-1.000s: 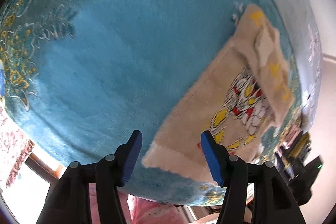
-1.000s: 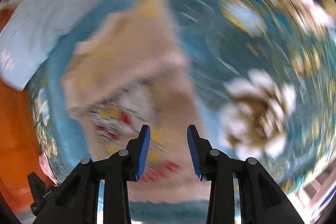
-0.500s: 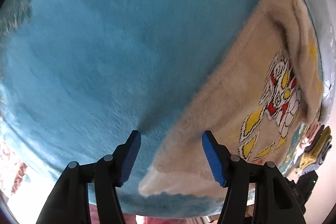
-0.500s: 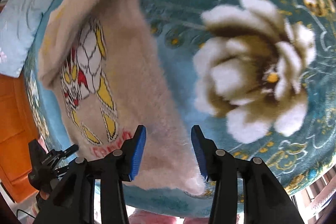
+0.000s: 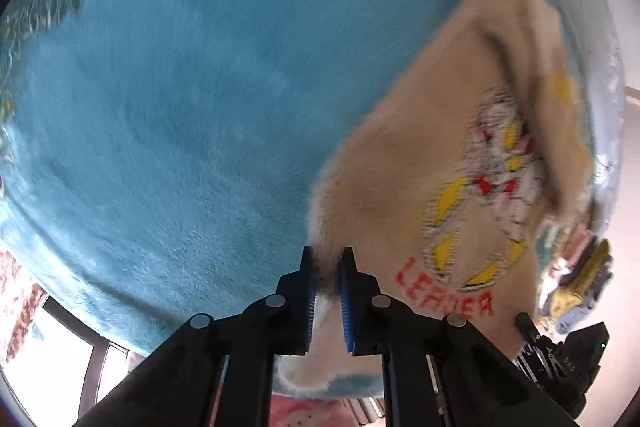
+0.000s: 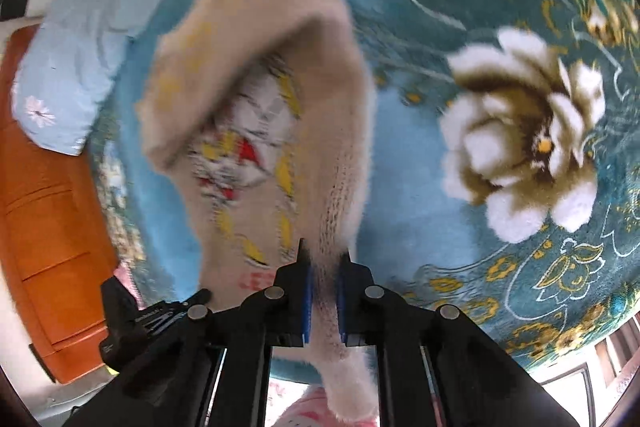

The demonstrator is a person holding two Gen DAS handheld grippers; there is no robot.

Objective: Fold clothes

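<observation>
Sweater (image 5: 404, 163), beige and fuzzy with a cartoon print, lies on the teal blanket (image 5: 200, 87), both lower corners pinched.
We find the left gripper (image 5: 327, 259) closing on one hem corner and the right gripper (image 6: 323, 261) clamped on the other; a light-blue pillow (image 6: 76, 67) lies beyond the sweater, beside orange furniture (image 6: 44, 227).

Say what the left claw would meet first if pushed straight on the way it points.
The fuzzy beige knitted sweater already pinched between its closing jaws; just behind that, probably the teal plush blanket, though depth is unclear.
</observation>
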